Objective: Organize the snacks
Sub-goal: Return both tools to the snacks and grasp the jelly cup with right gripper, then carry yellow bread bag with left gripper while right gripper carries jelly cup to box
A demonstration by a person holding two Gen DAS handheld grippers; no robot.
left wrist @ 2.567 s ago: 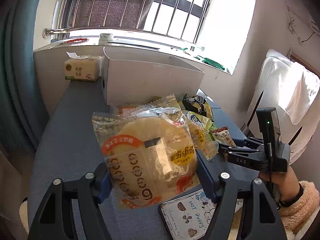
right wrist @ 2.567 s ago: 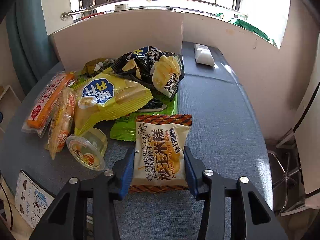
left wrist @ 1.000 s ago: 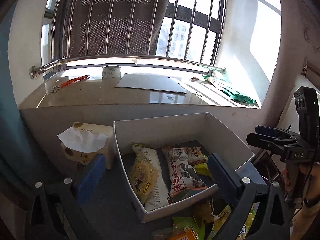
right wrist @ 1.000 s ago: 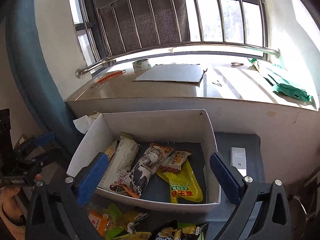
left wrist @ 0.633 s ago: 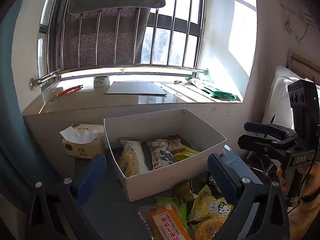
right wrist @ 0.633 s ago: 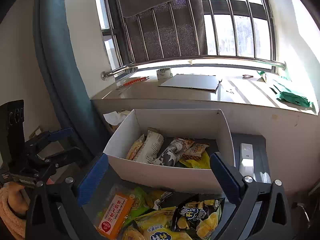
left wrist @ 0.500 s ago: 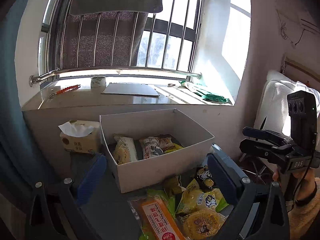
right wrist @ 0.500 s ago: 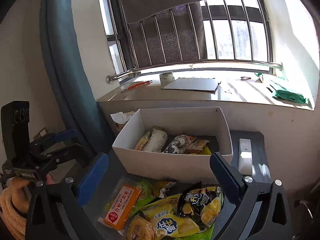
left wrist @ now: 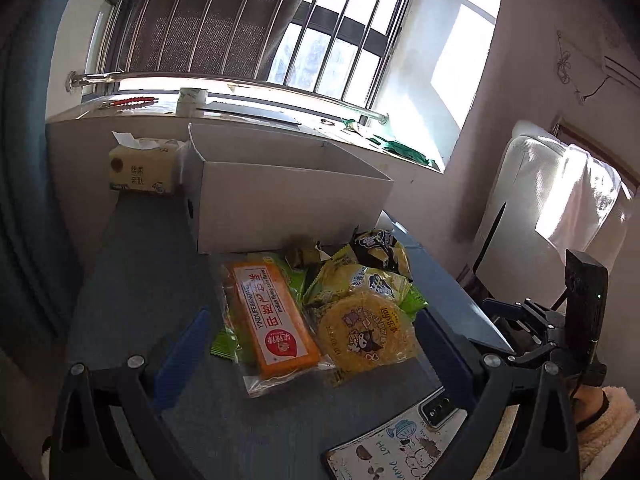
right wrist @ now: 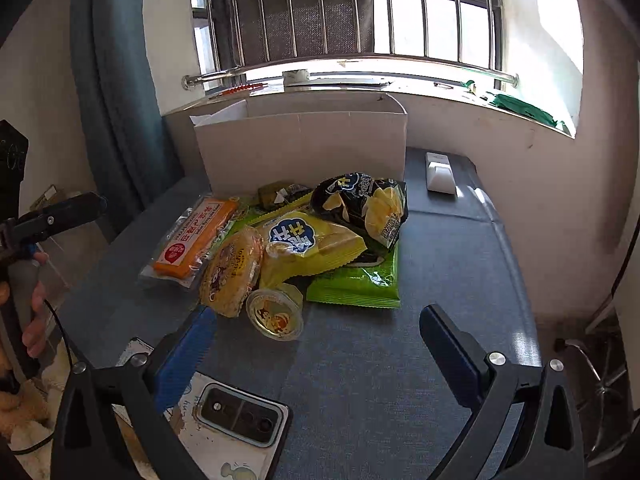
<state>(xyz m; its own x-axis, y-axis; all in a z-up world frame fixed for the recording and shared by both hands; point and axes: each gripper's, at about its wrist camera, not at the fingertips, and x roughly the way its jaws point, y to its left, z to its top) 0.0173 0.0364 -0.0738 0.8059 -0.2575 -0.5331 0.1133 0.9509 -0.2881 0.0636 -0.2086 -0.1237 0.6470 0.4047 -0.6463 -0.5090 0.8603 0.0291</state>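
1. The left gripper [left wrist: 316, 344] hangs released, jaws spread wide and holding nothing, above the near end of the snack pile.
2. The orange packet [left wrist: 270, 316] lies flat on the table [left wrist: 132, 292], its long axis running from the gripper toward the white box [left wrist: 288, 208].
3. The round cake packet [left wrist: 366, 330] touches its right side.
4. The right gripper [right wrist: 316, 340] is likewise released, a jelly cup [right wrist: 276, 314] just beyond; bare table lies to the right.
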